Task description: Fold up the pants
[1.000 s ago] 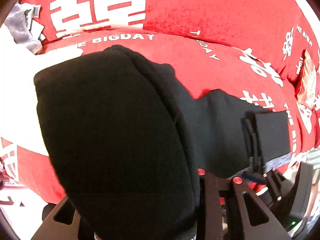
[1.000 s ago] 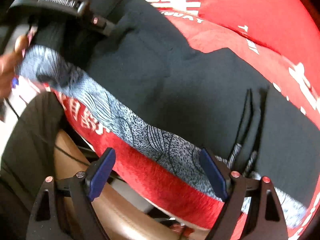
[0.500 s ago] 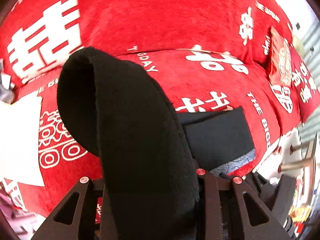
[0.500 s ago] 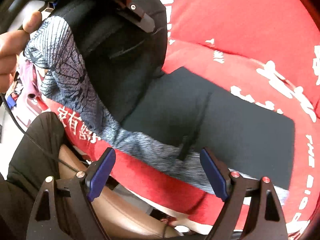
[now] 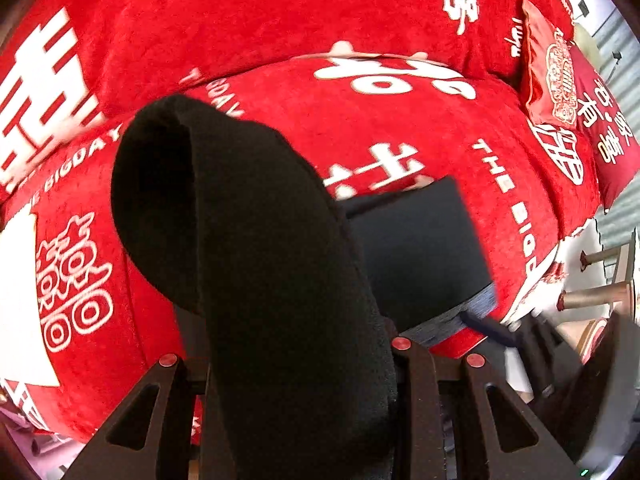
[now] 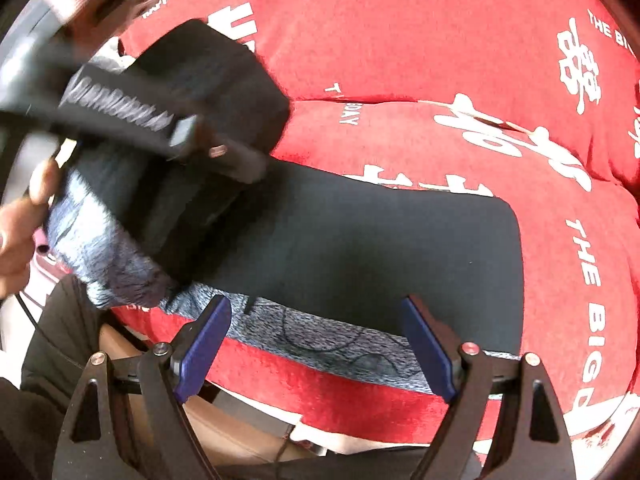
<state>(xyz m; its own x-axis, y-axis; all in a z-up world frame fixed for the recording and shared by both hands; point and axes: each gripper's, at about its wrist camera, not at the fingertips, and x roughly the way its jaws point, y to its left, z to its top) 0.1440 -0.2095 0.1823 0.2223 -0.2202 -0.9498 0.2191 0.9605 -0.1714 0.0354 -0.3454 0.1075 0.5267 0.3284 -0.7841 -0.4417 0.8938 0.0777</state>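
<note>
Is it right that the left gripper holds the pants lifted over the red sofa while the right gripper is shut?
No. The right gripper is open, as the right wrist view shows. The left gripper does hold the pants lifted over the red sofa.

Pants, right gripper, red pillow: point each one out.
pants [image 6: 380,248]: right wrist view, on the flat black panel lying on the red cover.
right gripper [image 6: 316,344]: right wrist view, midway between its open blue-padded fingertips.
red pillow [image 5: 550,68]: left wrist view, on its patterned face.
</note>
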